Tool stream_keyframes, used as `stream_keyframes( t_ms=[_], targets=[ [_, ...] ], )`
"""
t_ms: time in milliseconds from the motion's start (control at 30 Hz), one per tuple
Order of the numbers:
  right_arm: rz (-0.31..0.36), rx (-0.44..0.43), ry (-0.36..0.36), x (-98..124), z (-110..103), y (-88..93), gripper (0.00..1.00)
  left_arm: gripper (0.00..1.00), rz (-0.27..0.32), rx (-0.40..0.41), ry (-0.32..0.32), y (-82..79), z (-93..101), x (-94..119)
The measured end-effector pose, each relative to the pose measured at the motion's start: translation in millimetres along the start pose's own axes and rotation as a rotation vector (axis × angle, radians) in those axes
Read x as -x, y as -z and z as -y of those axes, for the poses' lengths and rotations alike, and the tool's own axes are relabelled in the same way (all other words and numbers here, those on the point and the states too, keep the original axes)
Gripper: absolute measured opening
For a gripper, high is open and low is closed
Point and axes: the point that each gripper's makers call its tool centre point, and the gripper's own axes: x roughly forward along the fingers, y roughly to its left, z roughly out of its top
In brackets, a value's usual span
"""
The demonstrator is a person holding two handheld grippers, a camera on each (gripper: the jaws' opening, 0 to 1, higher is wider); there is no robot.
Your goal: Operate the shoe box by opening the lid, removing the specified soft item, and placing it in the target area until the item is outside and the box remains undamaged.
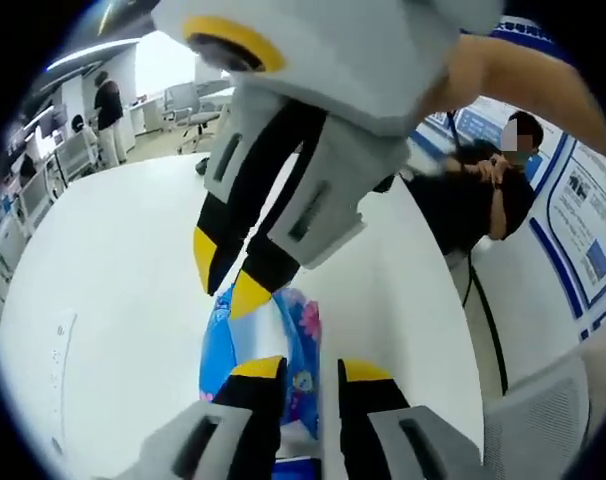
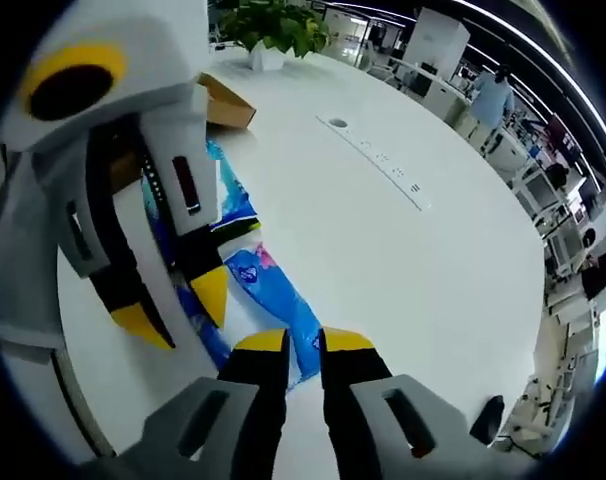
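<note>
A soft blue packet with a cartoon print lies stretched on the white table. My left gripper hovers over its near end, jaws apart, and the packet is wider than the gap between them. The right gripper comes down from above, its yellow fingertips pinching the packet's far end. In the right gripper view the packet runs into my right gripper, whose jaws are close together on its end. The left gripper stands over the packet's middle. A brown cardboard box sits behind it.
A potted plant stands at the table's far end, past the box. A cable slot runs along the table. A seated person is beside the table's right edge, near blue-and-white posters. Office chairs stand beyond.
</note>
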Motion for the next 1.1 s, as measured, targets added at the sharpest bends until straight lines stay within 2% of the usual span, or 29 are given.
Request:
stream_keyframes(
  t_ms=[433, 567, 867, 1100],
  targets=[
    [0.002, -0.027, 0.009, 32, -13, -11.2, 0.26, 0.30, 0.014, -0.002, -0.059, 8.4, -6.5, 45],
    [0.000, -0.040, 0.010, 41, -19, -12.0, 0.31, 0.34, 0.041, 0.035, -0.073, 7.8, -7.1, 61],
    [0.015, -0.037, 0.019, 67, -40, -27.9, 0.39, 0.43, 0.063, 0.032, -0.095, 18.3, 4.5, 94],
    [0.030, -0.024, 0.013, 82, -61, -45.2, 0.45, 0.50, 0.107, 0.050, -0.117, 30.8, 17.1, 130]
  ],
)
